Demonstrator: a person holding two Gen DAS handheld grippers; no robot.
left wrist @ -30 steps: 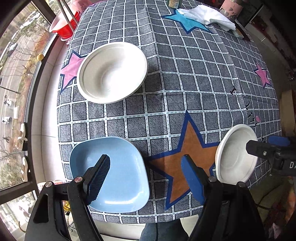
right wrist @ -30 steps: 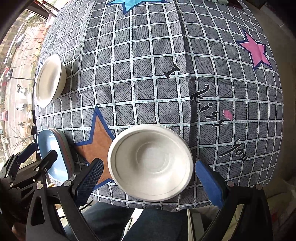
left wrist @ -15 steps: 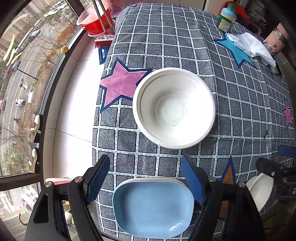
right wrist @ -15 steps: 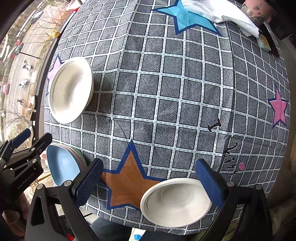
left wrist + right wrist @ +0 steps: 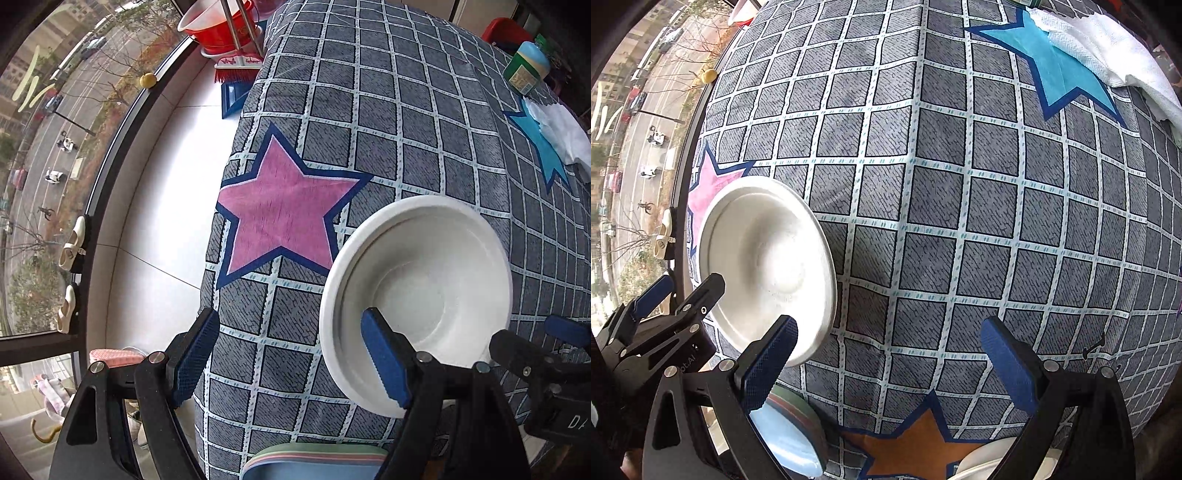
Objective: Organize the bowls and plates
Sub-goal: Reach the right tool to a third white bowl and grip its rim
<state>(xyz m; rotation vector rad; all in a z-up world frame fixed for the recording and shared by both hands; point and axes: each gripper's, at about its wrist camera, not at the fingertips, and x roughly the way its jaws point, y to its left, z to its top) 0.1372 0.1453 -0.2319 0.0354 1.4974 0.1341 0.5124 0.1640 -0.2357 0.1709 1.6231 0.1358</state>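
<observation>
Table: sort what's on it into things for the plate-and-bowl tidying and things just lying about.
For the job:
white bowl
blue plate stack
second white bowl, at the near edge

Lying about:
white cloth
green-lidded jar

Open left tongs hang empty over the bench, right pad above white bowl.

The tabletop is wearing a grey checked cloth printed with pink, blue and orange stars. A white bowl is sitting on it beside the pink star, near the window-side edge. A stack of pastel plates, blue on top, is lying at the near edge. A white cloth and a green-lidded bottle are resting at the far side.
</observation>
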